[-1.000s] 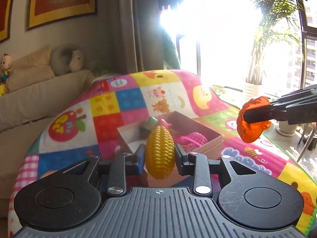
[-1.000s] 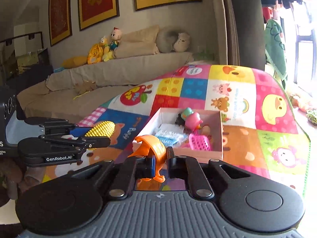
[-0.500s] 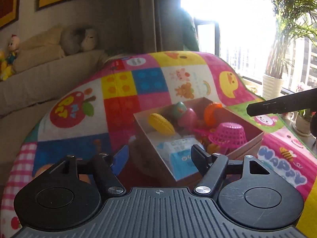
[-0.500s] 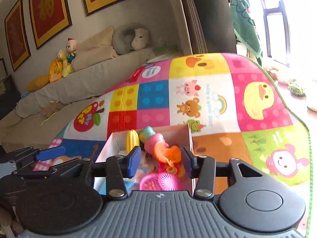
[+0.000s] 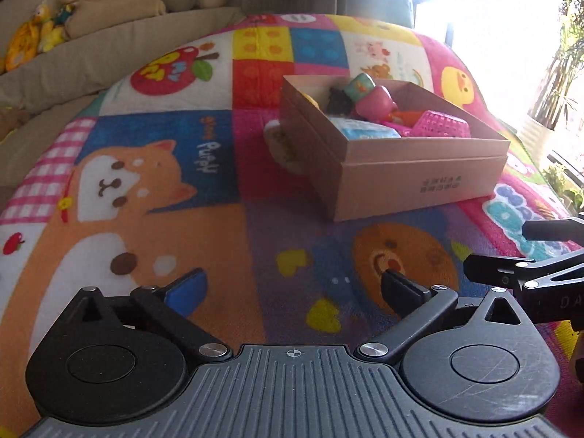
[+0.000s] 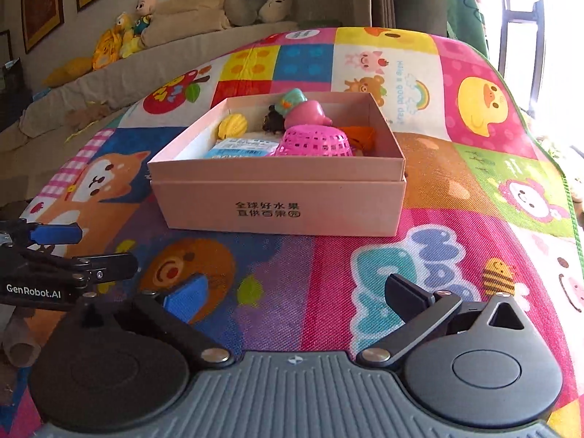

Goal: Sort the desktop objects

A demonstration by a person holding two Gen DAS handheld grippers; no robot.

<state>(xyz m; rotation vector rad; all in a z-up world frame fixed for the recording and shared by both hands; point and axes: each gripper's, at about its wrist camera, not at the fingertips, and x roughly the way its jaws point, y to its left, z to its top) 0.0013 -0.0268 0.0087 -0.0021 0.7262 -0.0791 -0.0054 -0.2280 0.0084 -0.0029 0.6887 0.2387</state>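
Observation:
A cardboard box (image 6: 277, 200) stands on the colourful play mat (image 6: 456, 255). Inside lie a yellow toy corn (image 6: 232, 126), an orange toy (image 6: 361, 137), an upturned pink basket (image 6: 314, 142), a pink toy (image 6: 304, 113) and a blue-white packet (image 6: 237, 146). My left gripper (image 5: 292, 284) hovers low over the mat, short of the box (image 5: 419, 179); its jaws are opening with nothing between them. My right gripper (image 6: 297, 287) hangs in front of the box, its jaws likewise opening and empty. Each gripper shows in the other's view: right gripper (image 5: 498, 247), left gripper (image 6: 106, 249).
A beige sofa (image 6: 164, 58) with plush toys (image 6: 124, 33) runs behind the mat. Bright windows and a potted plant (image 5: 547, 84) are on the right. The mat's edge (image 6: 569, 197) drops off at the right.
Both grippers let go: the corn and the orange toy now lie in the box. The jaws spread wide, and both grippers sank towards the mat in front of the box.

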